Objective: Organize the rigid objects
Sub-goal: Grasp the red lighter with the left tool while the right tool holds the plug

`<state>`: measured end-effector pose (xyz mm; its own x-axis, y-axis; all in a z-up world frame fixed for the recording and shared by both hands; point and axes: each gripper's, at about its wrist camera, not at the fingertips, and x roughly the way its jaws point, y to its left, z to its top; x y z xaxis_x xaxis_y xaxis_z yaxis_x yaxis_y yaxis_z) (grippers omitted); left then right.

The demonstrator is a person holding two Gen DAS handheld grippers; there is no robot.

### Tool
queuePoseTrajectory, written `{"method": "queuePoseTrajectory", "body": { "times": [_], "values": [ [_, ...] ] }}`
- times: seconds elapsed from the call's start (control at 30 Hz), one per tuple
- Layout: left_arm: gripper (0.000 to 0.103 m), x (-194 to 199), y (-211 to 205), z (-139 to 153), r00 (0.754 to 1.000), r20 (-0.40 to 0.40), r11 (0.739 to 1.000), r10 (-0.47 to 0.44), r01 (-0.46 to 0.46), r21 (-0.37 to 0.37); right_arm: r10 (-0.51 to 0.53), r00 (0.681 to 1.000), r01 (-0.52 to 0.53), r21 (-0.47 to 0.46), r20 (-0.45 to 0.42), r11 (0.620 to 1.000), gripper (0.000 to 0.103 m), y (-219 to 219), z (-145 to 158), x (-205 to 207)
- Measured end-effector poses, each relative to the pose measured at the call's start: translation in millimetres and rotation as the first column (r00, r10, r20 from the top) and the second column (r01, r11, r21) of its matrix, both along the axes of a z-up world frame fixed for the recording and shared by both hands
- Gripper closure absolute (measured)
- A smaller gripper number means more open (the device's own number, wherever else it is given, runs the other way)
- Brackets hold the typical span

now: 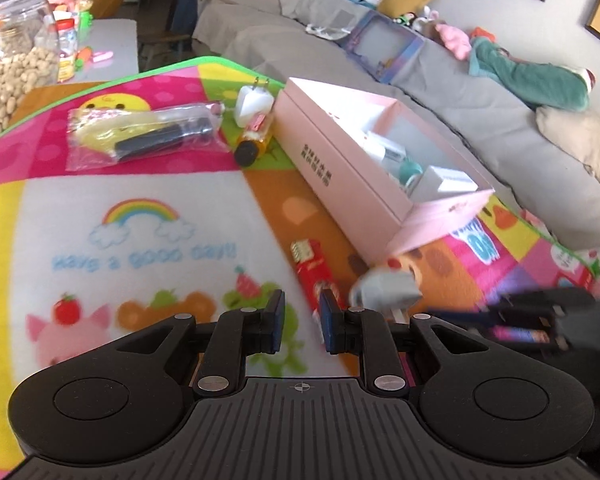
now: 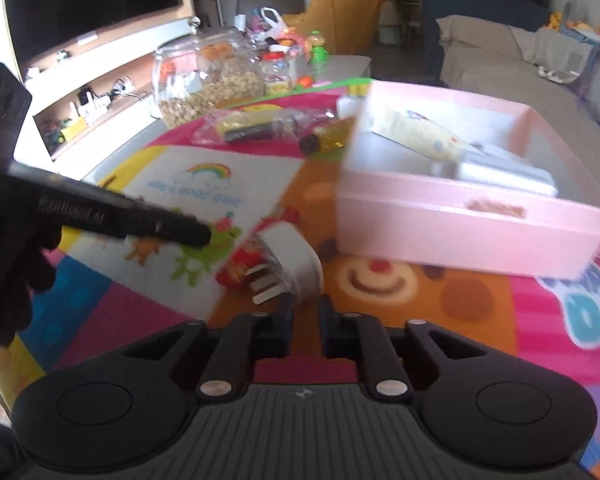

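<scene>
Pink box [image 2: 460, 224], white plug [image 2: 296, 264] beside red packet [image 2: 240, 268]

Open left tongs [image 1: 300, 312] — over red packet [image 1: 314, 270] — beside pink box [image 1: 364, 184].

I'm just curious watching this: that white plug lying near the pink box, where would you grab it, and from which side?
Grip the white plug across its smooth body, not the metal prongs. It lies on the mat beside a red packet, prongs pointing toward the right gripper. Those open fingers sit just short of it, so I would come from above, probably closing on its two flat sides.
</scene>
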<state>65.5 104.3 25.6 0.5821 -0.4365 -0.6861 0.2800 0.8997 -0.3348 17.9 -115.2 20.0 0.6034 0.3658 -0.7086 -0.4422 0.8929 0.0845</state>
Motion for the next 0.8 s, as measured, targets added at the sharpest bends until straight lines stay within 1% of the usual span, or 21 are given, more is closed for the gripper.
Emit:
{"method": "queuePoseTrajectory", "body": {
  "times": [0.13, 0.2, 0.23, 0.27, 0.3, 0.33, 0.37, 0.47, 0.6, 0.63, 0.7, 0.8],
  "values": [
    [0.082, 17.2, -20.9, -2.6, 1.000, 0.009, 0.999, 0.016, -0.017, 0.042, -0.030, 1.000, 0.030, -0.018, 0.006, 0.999, 0.093, -16.6, 0.2, -13.0],
    [0.082, 23.5, -31.6, -4.0, 1.000, 0.007, 0.997, 0.009, -0.010, 0.074, -0.025, 0.999, 0.026, -0.020, 0.021, 0.999, 0.090, -17.3, 0.9, -15.5],
    [0.078, 25.6, -36.6, -5.1, 1.000, 0.005, 0.996, 0.002, -0.003, 0.090, -0.024, 0.999, 0.025, -0.019, 0.023, 1.000, 0.083, -16.9, 1.7, -14.8],
    [0.077, 26.9, -40.3, -6.1, 1.000, 0.007, 0.995, -0.005, 0.004, 0.103, -0.024, 0.999, 0.024, -0.014, 0.025, 1.000, 0.071, -15.4, 2.0, -14.0],
    [0.076, 27.8, -43.5, -8.0, 1.000, 0.002, 0.993, -0.011, 0.011, 0.117, -0.023, 0.999, 0.023, -0.005, 0.029, 1.000, 0.065, -13.9, 2.6, -13.4],
    [0.075, 26.8, -44.6, -8.8, 1.000, 0.009, 0.992, -0.016, 0.014, 0.127, -0.019, 0.999, 0.019, 0.002, 0.033, 1.000, 0.057, -12.0, 3.4, -12.6],
    [0.076, 25.2, -44.5, -8.7, 1.000, 0.015, 0.991, -0.023, 0.021, 0.135, -0.012, 0.999, 0.012, 0.006, 0.040, 1.000, 0.052, -8.6, 4.4, -11.9],
    [0.076, 17.0, -33.9, -7.8, 0.999, 0.007, 0.989, -0.033, 0.032, 0.142, 0.026, 0.997, -0.026, -0.003, 0.077, 1.000, 0.049, 5.8, 7.3, -10.1],
    [0.077, -5.3, -4.2, -5.4, 1.000, -0.003, 0.986, 0.025, -0.024, 0.165, 0.080, 0.991, -0.079, -0.011, 0.105, 0.997, 0.044, 25.9, 8.2, -4.0],
    [0.077, -11.8, 5.1, -5.3, 0.999, -0.008, 0.987, 0.043, -0.041, 0.157, 0.091, 0.990, -0.089, -0.017, 0.108, 0.996, 0.042, 30.7, 7.2, -1.8],
    [0.077, -22.8, 20.7, -5.5, 0.997, -0.025, 0.987, 0.078, -0.073, 0.143, 0.104, 0.989, -0.101, -0.032, 0.108, 0.994, 0.042, 40.0, 4.3, 3.5],
    [0.077, -33.8, 33.9, -6.0, 0.993, -0.058, 0.991, 0.106, -0.101, 0.092, 0.105, 0.990, -0.103, -0.028, 0.094, 0.994, 0.042, 46.4, -0.8, 10.5]
  ]
}}
